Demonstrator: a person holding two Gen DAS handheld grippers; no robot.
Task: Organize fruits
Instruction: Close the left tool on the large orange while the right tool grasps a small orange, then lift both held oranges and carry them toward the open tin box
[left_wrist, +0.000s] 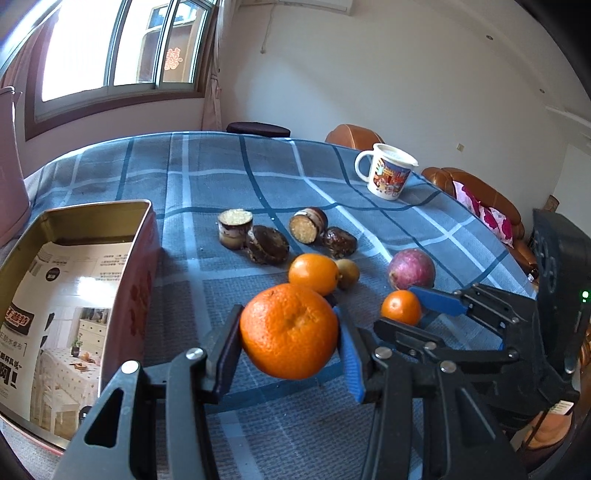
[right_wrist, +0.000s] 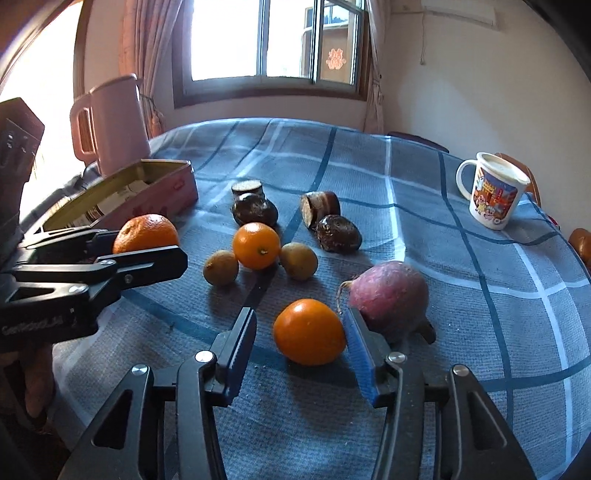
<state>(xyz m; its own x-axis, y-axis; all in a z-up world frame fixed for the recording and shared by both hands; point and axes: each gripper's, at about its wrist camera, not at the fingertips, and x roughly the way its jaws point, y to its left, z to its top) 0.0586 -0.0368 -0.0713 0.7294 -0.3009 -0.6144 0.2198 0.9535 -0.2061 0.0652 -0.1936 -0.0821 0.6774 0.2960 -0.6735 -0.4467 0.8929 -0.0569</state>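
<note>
Far left, on the checked cloth (left_wrist: 229, 173): open tin box (left_wrist: 88, 221), printed paper lining its floor, no fruit visible inside. Pink jug (right_wrist: 110, 122) stands just behind it.

Left gripper (left_wrist: 290, 332): clamped on the large mandarin (left_wrist: 290, 328), both pads pressed against its sides; fruit appears lifted clear of the cloth, just right of the tin's near corner. Judged step: carry it over the rim and set it down inside. To do it well: clear the metal edge before lowering, and loosen only once the fruit is low in the box so it does not roll.

Centre, further back: four dark cut pieces (right_wrist: 255, 206), not fruit by the look; leave them. Nearer: one orange (right_wrist: 256, 245) with a small brownish fruit (right_wrist: 221, 267) on its left and another (right_wrist: 299, 260) on its right, all touching or nearly so.

Right, near edge: right gripper (right_wrist: 299, 350) straddles a small orange (right_wrist: 309, 331) that sits on the cloth. Right pad is at or against the fruit; left pad shows a clear gap. Not yet a grasp; jaws part-closed, pinching nothing. To do it well: centre the jaws on the fruit, and keep the right finger off the purple root vegetable (right_wrist: 389, 295) lying just behind it.

Far right: lidded mug (right_wrist: 493, 190), well apart from everything.
</note>
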